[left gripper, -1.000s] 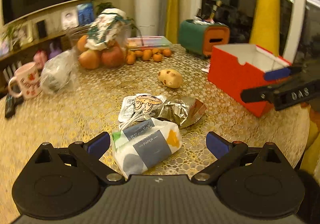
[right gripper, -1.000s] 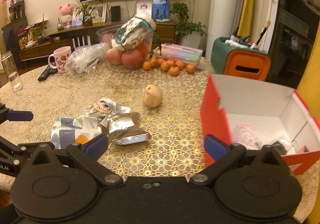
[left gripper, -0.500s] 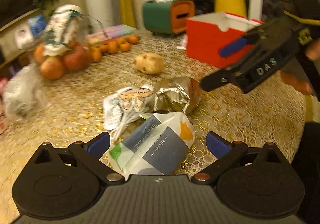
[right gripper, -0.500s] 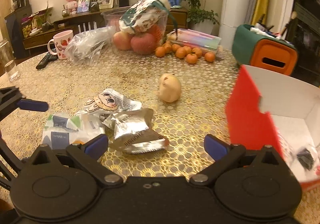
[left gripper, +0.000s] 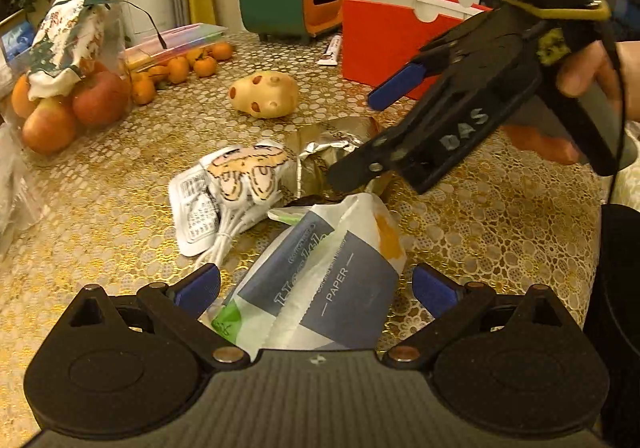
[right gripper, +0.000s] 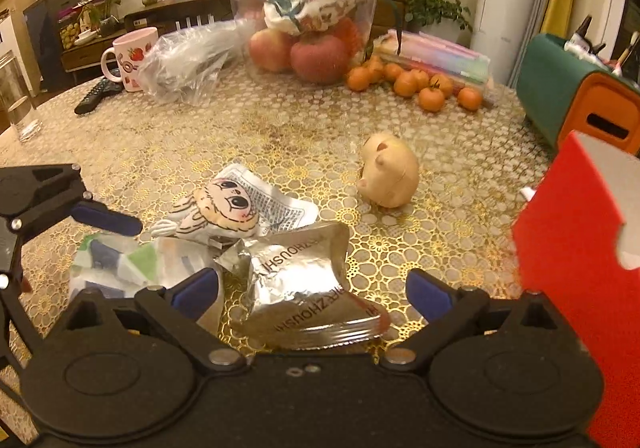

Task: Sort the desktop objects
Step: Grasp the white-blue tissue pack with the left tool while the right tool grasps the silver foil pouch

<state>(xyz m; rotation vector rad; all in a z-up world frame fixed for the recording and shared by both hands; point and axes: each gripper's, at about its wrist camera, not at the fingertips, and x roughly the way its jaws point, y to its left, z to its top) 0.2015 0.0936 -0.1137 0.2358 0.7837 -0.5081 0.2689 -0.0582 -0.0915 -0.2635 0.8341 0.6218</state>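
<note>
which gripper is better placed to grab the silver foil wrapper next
Right. In the right wrist view the silver foil wrapper lies between the open right gripper jaws, with the red box just beside it. The left gripper is open around the tissue pack instead.

So in the last second the right gripper (right gripper: 312, 288) swung away from the red box (right gripper: 576, 268) and came down over the silver foil packet (right gripper: 304, 288), fingers spread either side. The left gripper (left gripper: 316, 288) closed in on the paper tissue pack (left gripper: 320, 284), wide open around it too.
</note>
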